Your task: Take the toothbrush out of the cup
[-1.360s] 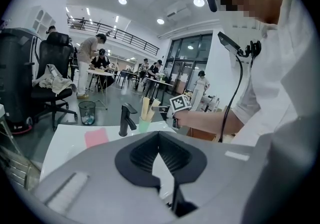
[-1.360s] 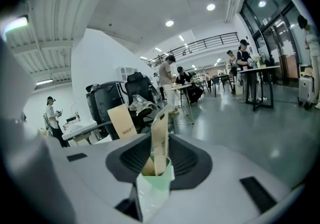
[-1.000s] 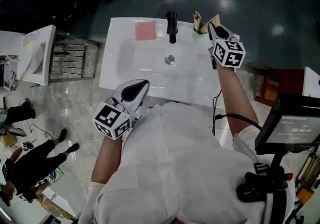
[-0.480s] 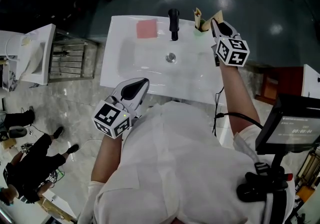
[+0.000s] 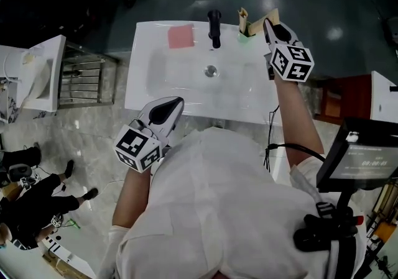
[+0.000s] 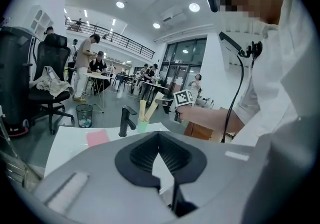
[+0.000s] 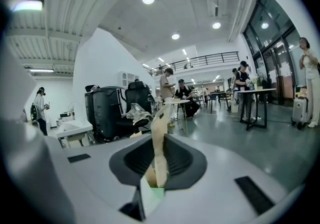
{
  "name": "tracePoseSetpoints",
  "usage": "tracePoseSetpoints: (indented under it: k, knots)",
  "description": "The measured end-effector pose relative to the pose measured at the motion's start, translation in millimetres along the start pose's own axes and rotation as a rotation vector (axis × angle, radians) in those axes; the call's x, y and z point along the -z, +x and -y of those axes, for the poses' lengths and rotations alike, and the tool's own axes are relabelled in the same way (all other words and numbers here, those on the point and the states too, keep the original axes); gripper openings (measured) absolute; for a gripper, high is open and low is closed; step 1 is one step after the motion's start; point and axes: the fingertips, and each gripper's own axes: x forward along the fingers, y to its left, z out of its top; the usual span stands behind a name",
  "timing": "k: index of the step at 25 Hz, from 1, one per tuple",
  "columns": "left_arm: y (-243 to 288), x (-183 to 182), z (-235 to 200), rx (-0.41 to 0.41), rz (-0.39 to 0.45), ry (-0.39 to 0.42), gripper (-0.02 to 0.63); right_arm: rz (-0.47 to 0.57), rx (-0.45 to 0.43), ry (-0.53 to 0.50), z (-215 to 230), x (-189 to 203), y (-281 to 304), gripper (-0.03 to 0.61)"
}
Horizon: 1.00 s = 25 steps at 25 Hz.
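Closest in, just ahead of the person's white top (image 5: 217, 209), the left tool (image 5: 177, 104) hangs over the front edge of the white washbasin surface (image 5: 147, 88) and points across it. Its jaws are drawn fully together with nothing between them, and it touches nothing.

Beyond it lies the shallow bowl, with the round metal drain (image 5: 211, 71) near its middle. Along the far edge, a pink square pad (image 5: 180, 36) lies flat to the left of the black faucet (image 5: 214, 28), which stands upright at the centre of that edge.

Right of the faucet, at the far right corner, stands the pale green cup (image 6: 142, 126), with two tan brushes rising out of it. The toothbrush (image 7: 158, 143) on the right leans out toward the right tool (image 5: 268, 25), which reaches in over the right side of the surface. That tool's jaws are clamped on the toothbrush, the ribbed pads pressing its flat sides partway up, and the upper end sticks out past them. Its lower end is in the mouth of the cup, whose green rim shows just below the jaws in the right gripper view. The second toothbrush (image 6: 142, 110) stands just beside it, more upright, and neither tool touches it.

Past the surface stretches a dark glossy floor with a black office chair (image 6: 50, 78), a small waste bin (image 6: 84, 115), and people at tables further off.
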Motion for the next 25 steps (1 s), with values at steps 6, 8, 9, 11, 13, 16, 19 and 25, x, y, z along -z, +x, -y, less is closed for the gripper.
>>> tracePoseSetpoints:
  k: [6, 8, 9, 11, 13, 16, 19, 25]
  knots:
    - [-14.1, 1.1, 0.6, 0.026, 0.017, 0.015, 0.006, 0.044, 0.023, -0.006, -12.0, -20.5, -22.0, 0.049]
    - [-16.3, 2.1, 1.7, 0.036, 0.022, 0.022, 0.006, 0.060, 0.032, -0.007, -14.3, -26.3, -30.1, 0.049]
    - [-18.1, 2.9, 2.3, 0.040, 0.023, 0.025, 0.006, 0.068, 0.036, -0.007, -15.9, -28.8, -34.2, 0.049]
    - [-23.7, 4.8, 3.6, 0.049, 0.026, 0.030, 0.006, 0.078, 0.045, -0.010, -20.9, -33.3, -43.5, 0.049]
    - [-30.7, 6.7, 5.6, 0.065, 0.029, 0.038, 0.006, 0.084, 0.057, -0.013, -27.4, -37.3, -55.9, 0.049]
    - [-43.8, 10.8, 11.7, 0.095, 0.036, 0.048, 0.006, 0.083, 0.073, -0.019, -41.7, -39.4, -79.0, 0.049]
    - [-53.7, 15.7, 16.0, 0.119, 0.041, 0.054, 0.006, 0.071, 0.083, -0.020, -55.4, -34.3, -98.6, 0.049]
    - [-60.6, 18.7, 17.9, 0.146, 0.041, 0.056, 0.006, 0.031, 0.072, -0.011, -78.5, -18.4, -117.6, 0.049]
